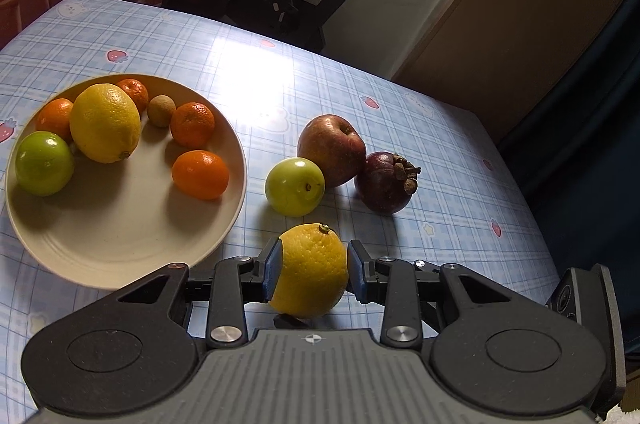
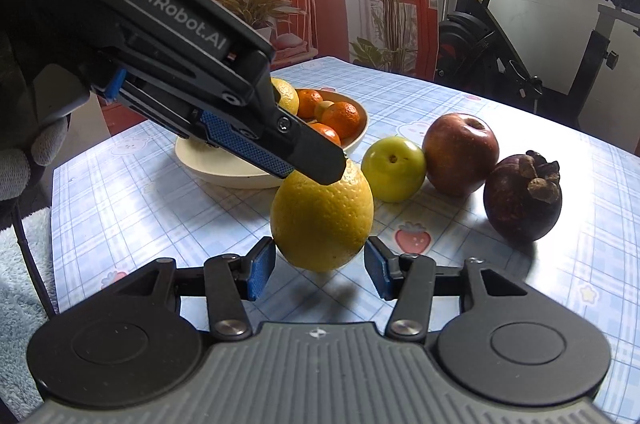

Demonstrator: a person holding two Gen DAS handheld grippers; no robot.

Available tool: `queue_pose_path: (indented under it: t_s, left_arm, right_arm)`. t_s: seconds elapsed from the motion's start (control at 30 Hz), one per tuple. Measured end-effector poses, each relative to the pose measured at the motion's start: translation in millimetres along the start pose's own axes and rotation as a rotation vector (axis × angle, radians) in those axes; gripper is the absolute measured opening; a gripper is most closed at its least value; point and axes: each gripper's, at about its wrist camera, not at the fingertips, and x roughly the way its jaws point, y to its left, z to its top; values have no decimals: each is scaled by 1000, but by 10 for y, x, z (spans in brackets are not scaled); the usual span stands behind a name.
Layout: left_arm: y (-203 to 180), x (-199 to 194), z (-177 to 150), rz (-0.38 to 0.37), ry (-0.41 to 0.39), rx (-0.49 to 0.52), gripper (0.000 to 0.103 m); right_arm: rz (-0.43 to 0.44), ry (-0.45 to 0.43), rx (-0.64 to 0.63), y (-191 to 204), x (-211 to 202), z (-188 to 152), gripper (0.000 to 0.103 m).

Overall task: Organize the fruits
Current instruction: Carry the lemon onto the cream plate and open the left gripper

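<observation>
Nearest to me: my left gripper (image 1: 313,270) is clamped on the loose lemon (image 1: 312,270), blue pads (image 1: 273,272) pressing both flanks. From the right wrist cam the lemon (image 2: 322,220) looks raised just off the tablecloth (image 2: 520,284), shadow under it, tho I can't be sure it's fully clear. My right gripper (image 2: 318,266) sits right under/in front of it w/ fingers spread, pads (image 2: 259,272) flanking the lower end but not touching, holding nothing.

Lemon's long axis runs roughly along my left fingers, stem nub pointing away from me & up. Left hand has it, so left does the carry.

Key relation: the plate (image 1: 120,248) lies to the left of and a bit beyond the lemon, rim near my left finger. Its near half looks bare; the fruit is bunched at its far side.

Further out, still on the cloth: green fruit (image 1: 295,186), then apple (image 1: 332,149) & mangosteen (image 1: 387,182), all right of the plate.
</observation>
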Motion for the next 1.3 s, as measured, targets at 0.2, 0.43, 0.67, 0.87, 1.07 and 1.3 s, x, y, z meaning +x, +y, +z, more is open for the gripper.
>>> queue_pose_path:
  t_s: [0.2, 0.43, 0.67, 0.87, 1.07, 1.3]
  left_arm:
    - [98, -138, 90, 6, -33, -9, 37]
    - [203, -275, 108, 17, -59, -27, 37]
    - [401, -401, 210, 12, -78, -80, 37]
    - [692, -468, 263, 26, -81, -176, 37]
    - [918, -502, 220, 89, -89, -249, 36]
    - [1129, -544, 245, 131, -103, -314, 36]
  right_arm:
    - [18, -8, 0, 43, 65, 155, 52]
    - [33, 0, -25, 143, 173, 273, 52]
    - [56, 5, -43, 258, 318, 446, 52]
    - [108, 38, -55, 377, 553, 574, 52]
    - [155, 76, -91, 503, 772, 620, 52]
    - [214, 108, -115, 559, 932, 706, 52]
